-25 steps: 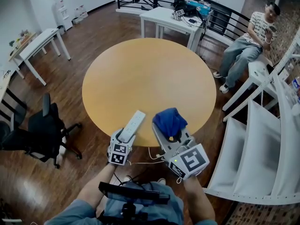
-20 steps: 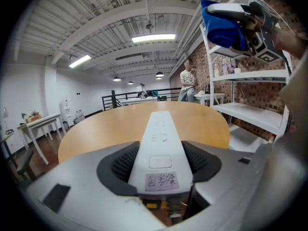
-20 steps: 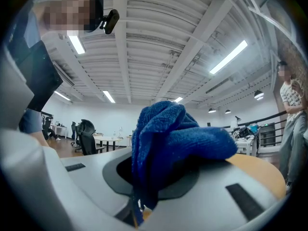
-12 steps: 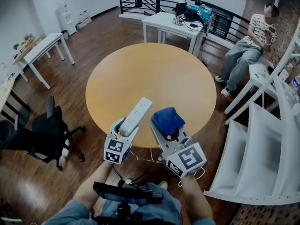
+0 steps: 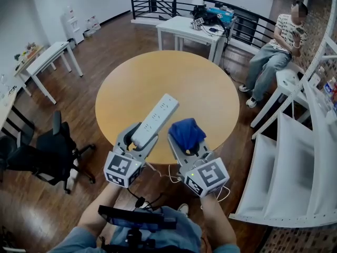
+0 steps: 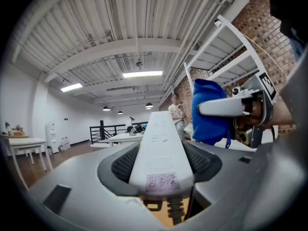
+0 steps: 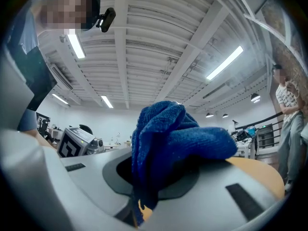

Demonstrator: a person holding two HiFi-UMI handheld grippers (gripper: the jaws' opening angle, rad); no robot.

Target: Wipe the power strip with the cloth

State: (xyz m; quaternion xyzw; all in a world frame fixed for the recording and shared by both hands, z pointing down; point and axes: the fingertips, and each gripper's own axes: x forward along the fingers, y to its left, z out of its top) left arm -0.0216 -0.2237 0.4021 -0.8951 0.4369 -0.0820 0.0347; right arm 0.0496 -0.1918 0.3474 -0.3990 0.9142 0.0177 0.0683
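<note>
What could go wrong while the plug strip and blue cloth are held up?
1. The power strip is pinched only at its cord end by the left gripper, so a hard wipe might twist it loose.
2. The cloth sits bunched in the right gripper and could slip out.
3. The cord dangling below may snag.

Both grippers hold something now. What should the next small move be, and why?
Probably move the right gripper, shut on the blue cloth, sideways toward the left gripper until the cloth touches the power strip. The left gripper is shut on the strip's near end, and a gap shows between cloth and strip.
</note>
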